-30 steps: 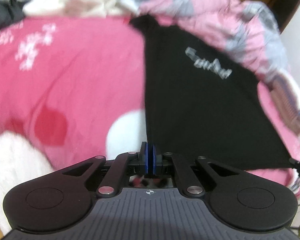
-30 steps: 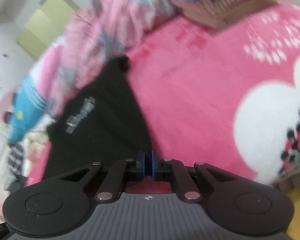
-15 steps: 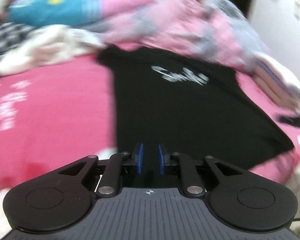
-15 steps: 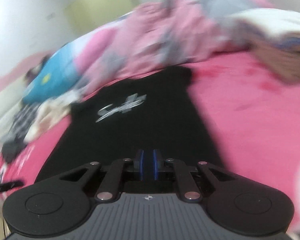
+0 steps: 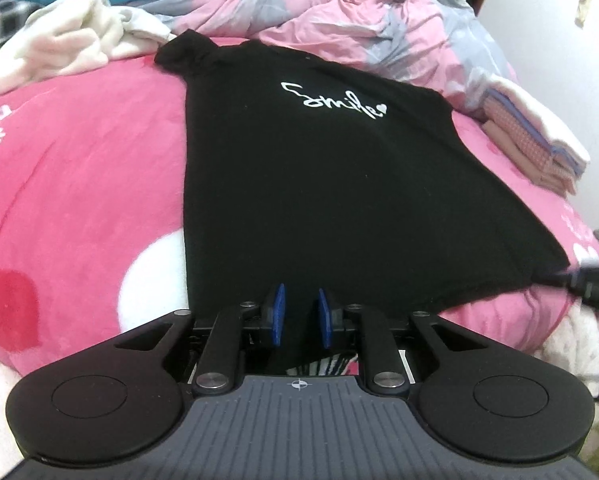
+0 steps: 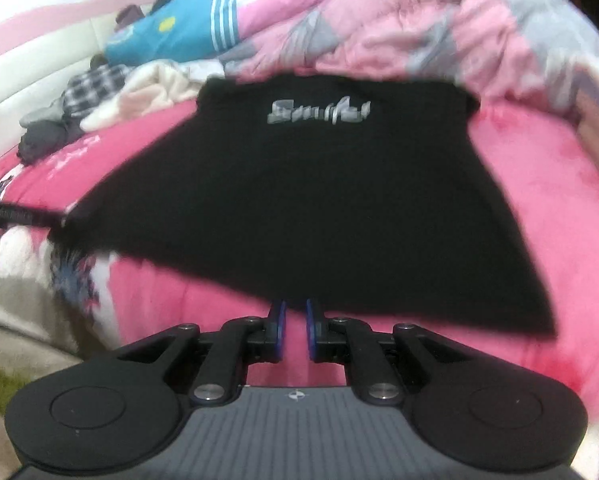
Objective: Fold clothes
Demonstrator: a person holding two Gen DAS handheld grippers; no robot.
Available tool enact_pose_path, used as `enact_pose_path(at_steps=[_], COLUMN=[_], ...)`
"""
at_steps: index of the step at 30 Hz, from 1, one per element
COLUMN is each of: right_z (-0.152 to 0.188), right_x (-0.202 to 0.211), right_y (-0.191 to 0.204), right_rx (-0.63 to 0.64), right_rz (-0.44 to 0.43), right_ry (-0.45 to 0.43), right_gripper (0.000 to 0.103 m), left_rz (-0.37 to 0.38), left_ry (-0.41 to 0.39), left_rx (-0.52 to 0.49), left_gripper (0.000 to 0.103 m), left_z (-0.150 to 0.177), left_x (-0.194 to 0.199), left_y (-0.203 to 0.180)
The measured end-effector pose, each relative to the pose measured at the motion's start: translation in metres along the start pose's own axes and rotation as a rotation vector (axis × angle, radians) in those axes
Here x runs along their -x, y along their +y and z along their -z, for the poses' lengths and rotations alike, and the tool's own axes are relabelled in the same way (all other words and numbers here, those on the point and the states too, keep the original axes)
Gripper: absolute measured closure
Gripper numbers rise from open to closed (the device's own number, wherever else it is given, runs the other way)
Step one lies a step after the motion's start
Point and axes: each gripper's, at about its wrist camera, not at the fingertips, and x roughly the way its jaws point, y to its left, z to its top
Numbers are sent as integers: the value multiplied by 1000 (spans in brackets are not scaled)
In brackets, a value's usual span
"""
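Left gripper (image 5: 299, 316) parted over black shirt (image 5: 319, 168) hem, right gripper (image 6: 293, 330) slightly parted, holding nothing

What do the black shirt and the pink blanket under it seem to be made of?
Shirt: likely a thin cotton-type knit, matte; it lies flat and smooth with soft edges, and the white "Smile" print looks applied on top. Blanket: probably plush fleece, with a fuzzy nap and a soft sheen on its folds. The exact fibre of either cannot be told.
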Motion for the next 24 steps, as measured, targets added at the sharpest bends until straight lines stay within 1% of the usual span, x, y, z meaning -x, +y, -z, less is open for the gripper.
enact_pose_path(at_steps=[2,4,6,7,9,10,12,14,15,18,21,22,24], right_z=[-13,-23,-19,-12,3,7,11,8,3,-24,-44,-45,-36], right_x=[-8,-27,-54,-64,-55,-48,-37,-31,-30,-36,-66,-78,-102], right_y=[4,10,20,25,46,55,64,71,72,69,77,80,96], right_rx=[15,22,12,11,75,110,133,169,191,167,132,128,151], right_rz=[-35,-81,-127,-143,-134,-168,-258,-266,-255,-261,-306,-316,-328], right_ry=[-60,-87,-32,10,-20,-9,50,68,54,-37,-74,-62,20], right_gripper=[92,92,92,90,90,90,90,90,90,90,90,90,89], left_rz=[-12,-25,-32,-34,-31,-26,-12,-1,2,7,9,11,15], left_ry=[2,3,0,-1,-1,-1,0,8,11,11,6,-1,-30], left_rx=[-14,-21,-8,0,14,21,31,38,37,44,65,78,120], left_gripper=[84,84,84,84,84,84,84,84,84,84,84,84,84], left_z=[2,5,9,10,13,14,15,14,13,15,20,20,17], left_x=[3,6,9,10,13,14,14,13,13,16,22,25,35], left_y=[-2,-3,-2,-1,2,4,8,11,12,13,16,19,30])
